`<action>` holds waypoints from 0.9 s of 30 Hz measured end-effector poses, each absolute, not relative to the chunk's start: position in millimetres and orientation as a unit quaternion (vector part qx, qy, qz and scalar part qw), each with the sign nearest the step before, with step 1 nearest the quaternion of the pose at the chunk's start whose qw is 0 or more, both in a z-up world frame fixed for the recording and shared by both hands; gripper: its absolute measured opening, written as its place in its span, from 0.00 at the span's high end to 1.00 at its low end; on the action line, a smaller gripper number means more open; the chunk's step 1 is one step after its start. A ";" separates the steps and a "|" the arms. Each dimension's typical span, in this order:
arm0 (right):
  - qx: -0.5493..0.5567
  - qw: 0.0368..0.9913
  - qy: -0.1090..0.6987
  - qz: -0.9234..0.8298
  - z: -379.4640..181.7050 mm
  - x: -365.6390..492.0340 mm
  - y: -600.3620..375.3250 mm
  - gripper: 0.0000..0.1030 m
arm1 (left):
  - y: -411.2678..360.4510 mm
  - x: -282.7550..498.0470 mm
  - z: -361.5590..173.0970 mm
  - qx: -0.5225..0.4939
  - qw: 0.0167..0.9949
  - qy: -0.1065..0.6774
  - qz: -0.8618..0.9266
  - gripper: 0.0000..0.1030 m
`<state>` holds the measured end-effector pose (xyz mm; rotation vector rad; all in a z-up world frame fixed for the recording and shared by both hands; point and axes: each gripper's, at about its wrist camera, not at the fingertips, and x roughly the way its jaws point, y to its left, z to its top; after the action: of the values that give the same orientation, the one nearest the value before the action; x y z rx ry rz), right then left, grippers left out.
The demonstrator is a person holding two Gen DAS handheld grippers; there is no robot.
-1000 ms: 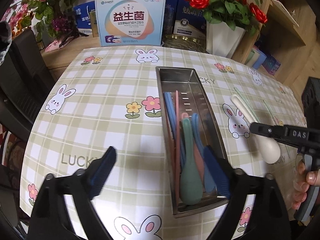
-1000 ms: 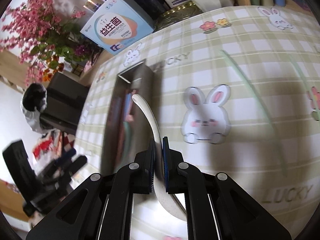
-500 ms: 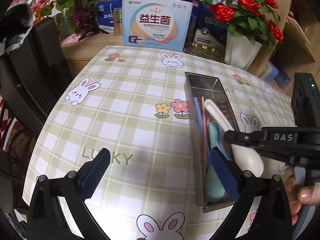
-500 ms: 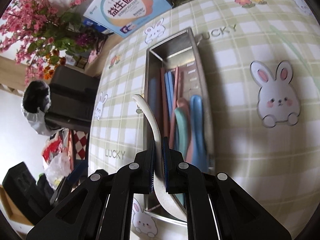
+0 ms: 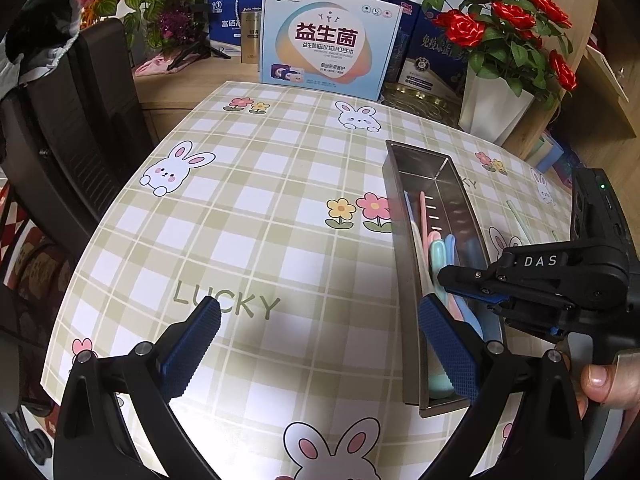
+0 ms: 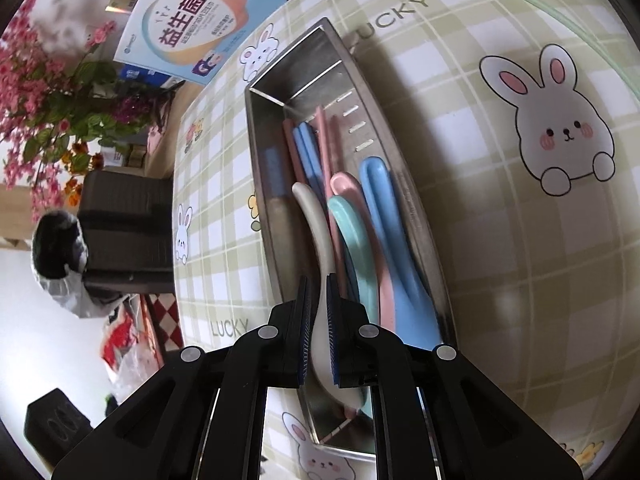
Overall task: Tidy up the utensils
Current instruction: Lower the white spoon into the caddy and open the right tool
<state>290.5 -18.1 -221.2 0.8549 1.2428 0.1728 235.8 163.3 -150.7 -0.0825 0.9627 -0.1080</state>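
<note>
A long steel tray (image 6: 280, 208) lies on the checked tablecloth and holds blue (image 6: 376, 200), teal (image 6: 352, 232) and pink (image 6: 344, 184) spoons plus blue and pink chopsticks (image 6: 308, 148). My right gripper (image 6: 318, 292) is shut on a white spoon (image 6: 316, 216), whose handle reaches along the tray's left side, low among the other utensils. In the left wrist view the right gripper (image 5: 448, 284) hangs over the tray (image 5: 408, 280). My left gripper (image 5: 320, 316) stands wide open over bare cloth left of the tray, with nothing between its fingers.
Pale green chopsticks (image 6: 560, 12) lie on the cloth right of the tray. A printed box (image 5: 328, 40) and a white vase of red roses (image 5: 496, 108) stand at the table's far edge. A dark chair (image 5: 80, 140) is at the left. A person's hand (image 5: 608, 384) grips the right tool.
The right gripper carried the white spoon leftward from over the cloth to above the tray and sank into it. The left gripper shifted left, away from the tray.
</note>
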 end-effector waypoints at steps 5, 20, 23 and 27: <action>0.354 0.757 0.543 0.079 -207.1 286.4 -29.6 0.91 | 159.2 235.6 -149.5 -0.040 0.884 0.463 -0.053 0.06; 0.162 0.843 0.511 0.049 -200.6 272.6 -102.9 0.89 | 114.6 250.4 -149.2 -0.009 0.881 0.471 -0.034 0.06; 0.123 0.854 0.505 0.039 -200.4 267.8 -121.5 0.78 | 98.0 254.8 -148.8 0.006 0.882 0.469 -0.032 0.06; 0.104 0.863 0.494 0.023 -199.3 261.5 -150.9 0.61 | 76.4 260.0 -145.7 0.016 0.884 0.465 -0.038 0.06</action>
<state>261.5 -150.9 -199.3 0.2189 1.0349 0.0473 260.0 76.4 -145.7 0.0336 0.9675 -0.0790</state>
